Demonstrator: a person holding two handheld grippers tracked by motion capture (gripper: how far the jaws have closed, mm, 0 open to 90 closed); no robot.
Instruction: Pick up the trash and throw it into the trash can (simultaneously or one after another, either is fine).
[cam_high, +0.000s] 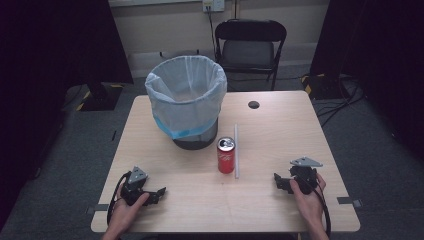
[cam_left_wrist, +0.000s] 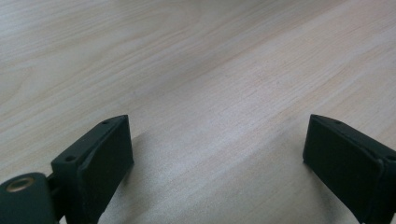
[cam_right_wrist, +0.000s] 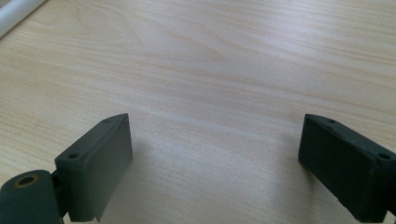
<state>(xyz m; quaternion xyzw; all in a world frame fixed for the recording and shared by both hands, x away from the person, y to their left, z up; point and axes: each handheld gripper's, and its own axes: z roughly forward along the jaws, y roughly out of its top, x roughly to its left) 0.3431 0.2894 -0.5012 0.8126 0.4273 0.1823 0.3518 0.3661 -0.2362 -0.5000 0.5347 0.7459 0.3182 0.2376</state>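
A person sits at the near edge of a wooden table (cam_high: 280, 125), one gripper in each hand, both resting on the surface. The left gripper (cam_high: 156, 194) lies near the left corner, the right gripper (cam_high: 278, 181) near the right; each has its jaws spread wide with nothing between them, just bare wood beneath. A red can (cam_high: 226, 155) stands upright mid-table, between the two hands and well apart from both. A white straw (cam_high: 237, 150) lies flat just right of the can, running near to far. A bin (cam_high: 185, 100) lined with a pale bag stands just behind the can, slightly left. A chair (cam_high: 250, 45) stands beyond the table. The can looks easy to tip: a jaw bumping its side would topple it, perhaps rolling it onto the straw. The thin straw could slip from a wide grip.
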